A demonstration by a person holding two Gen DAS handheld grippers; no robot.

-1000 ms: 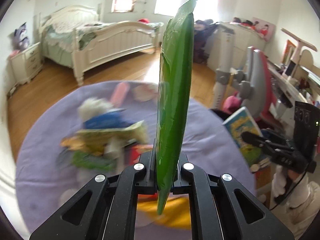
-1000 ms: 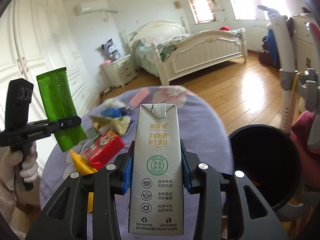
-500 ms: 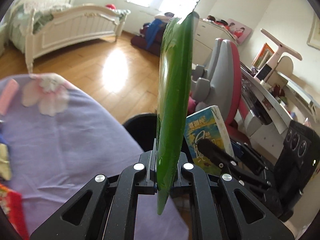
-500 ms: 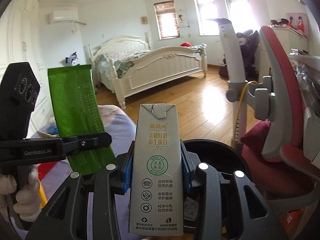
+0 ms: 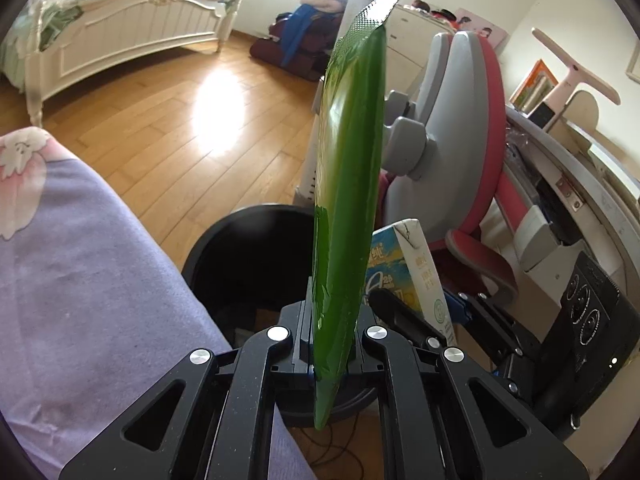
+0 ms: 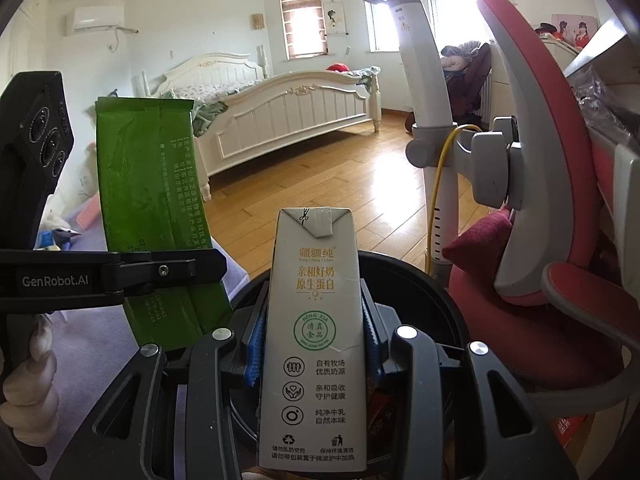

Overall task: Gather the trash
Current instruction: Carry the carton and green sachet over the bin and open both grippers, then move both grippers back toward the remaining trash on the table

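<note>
Left tongs (image 5: pixel 328 340): clenched on the lower part of a green wrapper (image 5: pixel 348 200), which stands upright and edge-on in the left view; in the right view its printed flat face shows.
Right tongs (image 6: pixel 312 344): clenched on a carton (image 6: pixel 316 344), blue pads pressed to both its sides; the carton stands upright, its folded top up.
Bin (image 5: pixel 248 256): black, round, open-topped, just below and ahead of both tongs; in the right view the carton hangs over its mouth.
Bin contents: something reddish lies low inside, right of the carton, but it is too dark to name.
Wrapper place: above the bin's near rim, left of the carton, the two near but apart.
Bedding (image 5: pixel 80 280): a purple cloth with a pink flower print lies left of the bin; its edge sits just beside the bin's rim.
Small litter (image 6: pixel 60 236): a few bits lie on the purple cloth far left in the right view, partly hidden by the left tongs.
Chair (image 5: pixel 472 152): grey and red, right of the bin and behind it.
Desk (image 5: pixel 580 184): beyond the chair, far right, carrying books and a pink lamp.
Floor (image 5: pixel 180 128): wood planks with a bright sun patch.
Bed (image 6: pixel 288 116): white frame, at the far wall under the windows.
</note>
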